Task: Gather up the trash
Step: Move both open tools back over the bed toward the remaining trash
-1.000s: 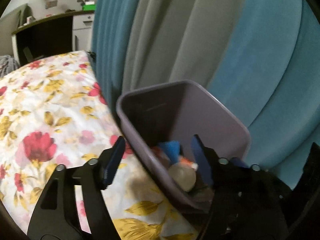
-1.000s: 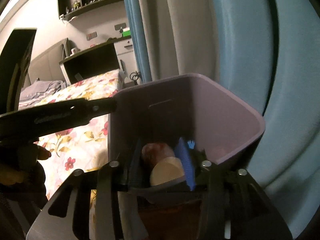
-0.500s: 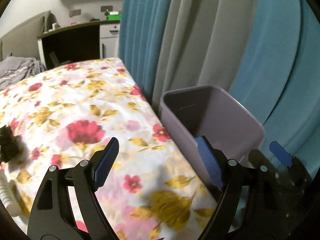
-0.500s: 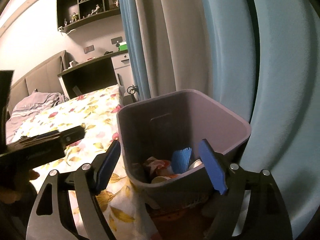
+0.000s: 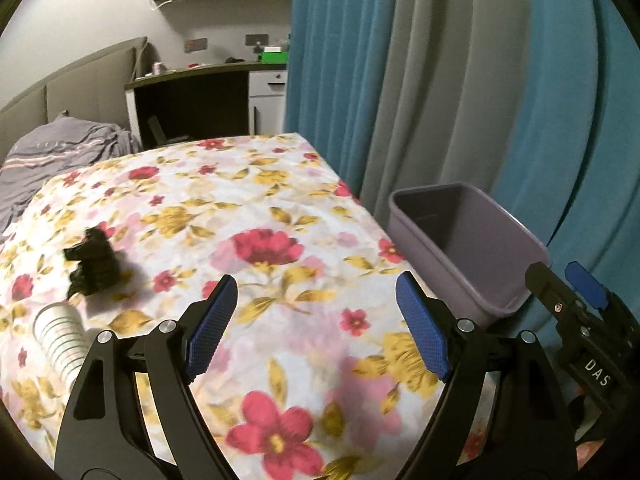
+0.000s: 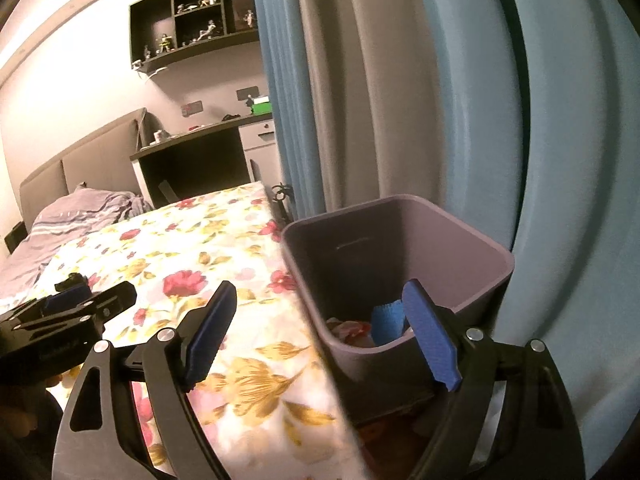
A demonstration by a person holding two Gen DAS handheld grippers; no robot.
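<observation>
The trash bin (image 6: 400,272) we are filling is a grey-purple, square-mouthed tub standing at the right edge of the bed (image 5: 240,216), hard against the teal and grey curtains (image 5: 400,80). Through our right camera we look down into it: a blue scrap (image 6: 386,318) and some crumpled red-and-white wrapping (image 6: 348,330) lie at its bottom. The left camera catches only its upper walls and rim (image 5: 468,248).

Our right gripper (image 6: 320,332) hovers at the bin's near corner; its jaws are opening, and only the bin's rim shows in the gap between the blue pads, which press on nothing. We also see it from the left camera as a black tip with a blue pad (image 5: 576,292) at the far right edge.

Our left gripper (image 5: 316,324) hangs over the floral bedspread with its jaws spread wide and only the sheet showing between them. From the right camera it appears low at the left (image 6: 76,304), with a hand (image 6: 28,408) below it in the dark.

Still on the bed to the left lie a crumpled black piece (image 5: 94,266) and, nearer and just beside it, a ribbed white cup (image 5: 60,338) on its side.

Farther out, a grey pillow (image 5: 52,156) sits at the head of the bed, a dark desk (image 5: 192,100) stands behind it with a green box (image 5: 273,56) on top, and a wall shelf (image 6: 192,12) carries small figurines.
</observation>
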